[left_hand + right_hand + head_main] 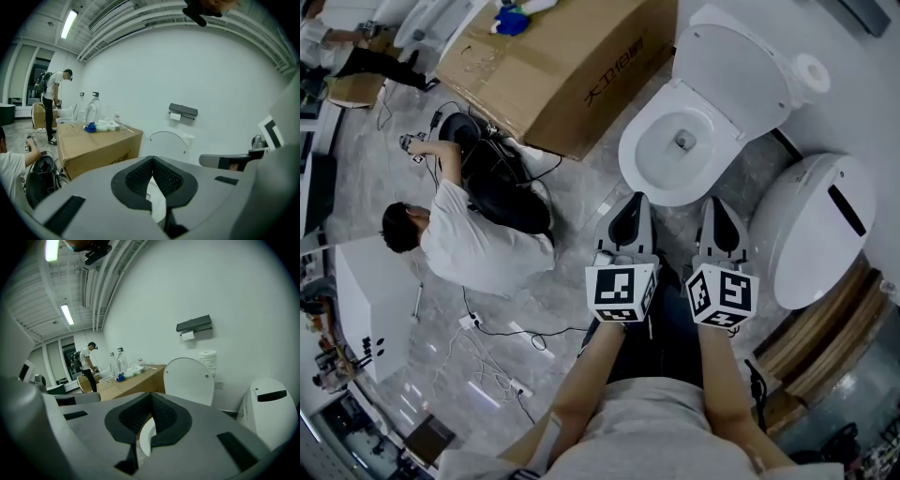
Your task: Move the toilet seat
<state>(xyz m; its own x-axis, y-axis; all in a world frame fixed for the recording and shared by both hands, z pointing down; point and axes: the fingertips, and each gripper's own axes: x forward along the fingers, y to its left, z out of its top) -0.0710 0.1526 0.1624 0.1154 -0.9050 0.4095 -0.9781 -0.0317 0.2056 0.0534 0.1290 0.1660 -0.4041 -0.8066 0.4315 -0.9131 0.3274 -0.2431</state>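
The task looks to us not yet begun. The left claw (632,211) and the right claw (717,214) hover side by side just in front of the toilet (630,178) and touch nothing. Both are fully closed with nothing between the pads: the left gripper view shows the black ribbed pads (140,176) meeting at the tip, and the right gripper view shows the same for its pads (161,416).

As far as we can judge, the toilet seat (649,141) is the wide white ring lying flat on the bowl. Its lid (736,70) stands raised behind it, near the wall. We cannot say with certainty that the ring is the seat and not the bare rim. What is left, in our opinion, is everything: to open a claw, to take an edge, and to swing the part.

The toilet is glossy white, hard and smooth, with an oval shape and rounded edges, so a grip may slip easily. The lid is a thin curved shell. The claws are of matt grey plastic. The floor (581,202) is polished grey stone with veins.
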